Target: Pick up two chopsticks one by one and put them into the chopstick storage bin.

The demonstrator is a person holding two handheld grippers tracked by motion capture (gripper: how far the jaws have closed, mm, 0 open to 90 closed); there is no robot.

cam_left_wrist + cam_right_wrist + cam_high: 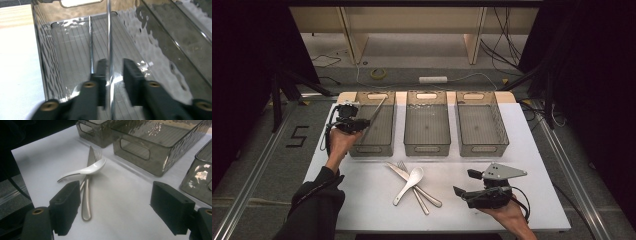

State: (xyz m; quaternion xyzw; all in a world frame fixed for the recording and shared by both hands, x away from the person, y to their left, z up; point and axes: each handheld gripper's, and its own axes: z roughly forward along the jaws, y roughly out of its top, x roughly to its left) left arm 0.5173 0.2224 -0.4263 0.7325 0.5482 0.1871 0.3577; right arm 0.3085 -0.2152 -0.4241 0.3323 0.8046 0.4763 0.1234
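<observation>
In the left gripper view a thin metal utensil handle (109, 37) is seen upright between the jaws of the left gripper (113, 72), which stand slightly apart with a gap at the right pad, inside the leftmost smoked bin (160, 65); a second slim handle (91, 45) is seen lying on its ribbed floor. In the high view that gripper (348, 121) is placed at centre left over the same bin (373, 149). The right gripper (115, 207) is held wide apart; before it a white spoon (85, 171) is crossed over a knife (86, 200). A "5" (298, 136) is marked on the floor left of the white table (377, 210)
</observation>
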